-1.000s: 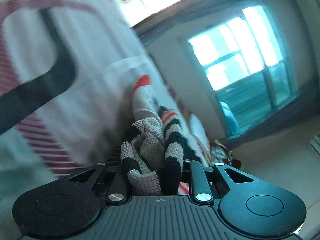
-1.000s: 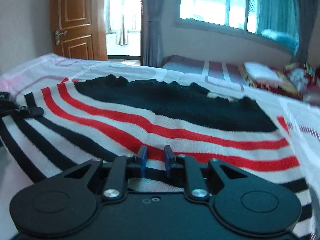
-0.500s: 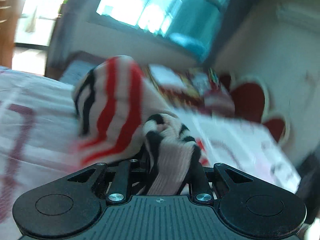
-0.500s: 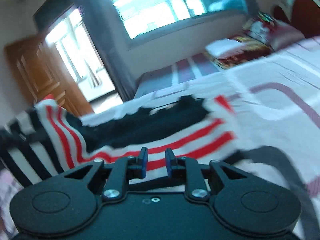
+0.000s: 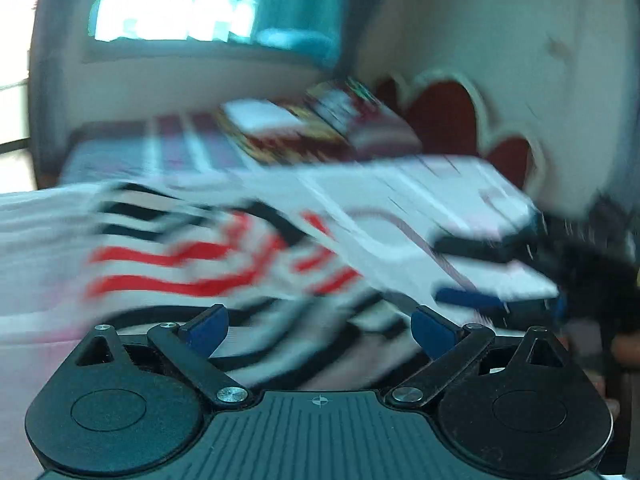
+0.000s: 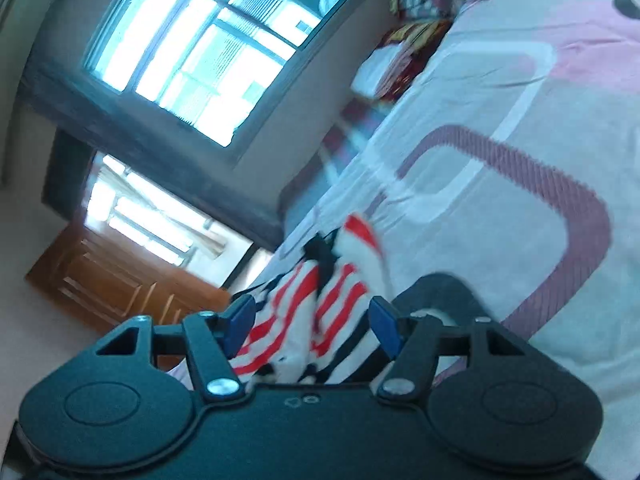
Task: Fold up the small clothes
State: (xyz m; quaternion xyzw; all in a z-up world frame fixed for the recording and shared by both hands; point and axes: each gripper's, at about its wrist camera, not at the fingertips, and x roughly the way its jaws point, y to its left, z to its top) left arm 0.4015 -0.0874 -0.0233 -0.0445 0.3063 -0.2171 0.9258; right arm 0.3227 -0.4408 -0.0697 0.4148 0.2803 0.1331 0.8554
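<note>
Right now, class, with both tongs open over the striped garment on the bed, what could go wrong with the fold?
1. Both the left tongs and the right tongs are open, so the bunched striped garment may settle crooked.
2. The left view is blurred; a hasty regrasp could catch the bedsheet too.

We find no words, brand names or numbers that we can read in either view. On the left gripper's [image 5: 319, 326] black body, near the bottom middle of its own view, we see only a small crosshair mark [image 5: 319, 401], a circle crossed by two fine lines, with no lettering beside it. On the right gripper's [image 6: 312, 322] black body, near the bottom middle of its view, we see two tiny embossed outlines [image 6: 303, 400] side by side, one roughly heart-shaped and one round, too small for us to read as characters. The colourful printed cushions [image 5: 340, 120] far across the bed are too blurred for us to make out any writing.
</note>
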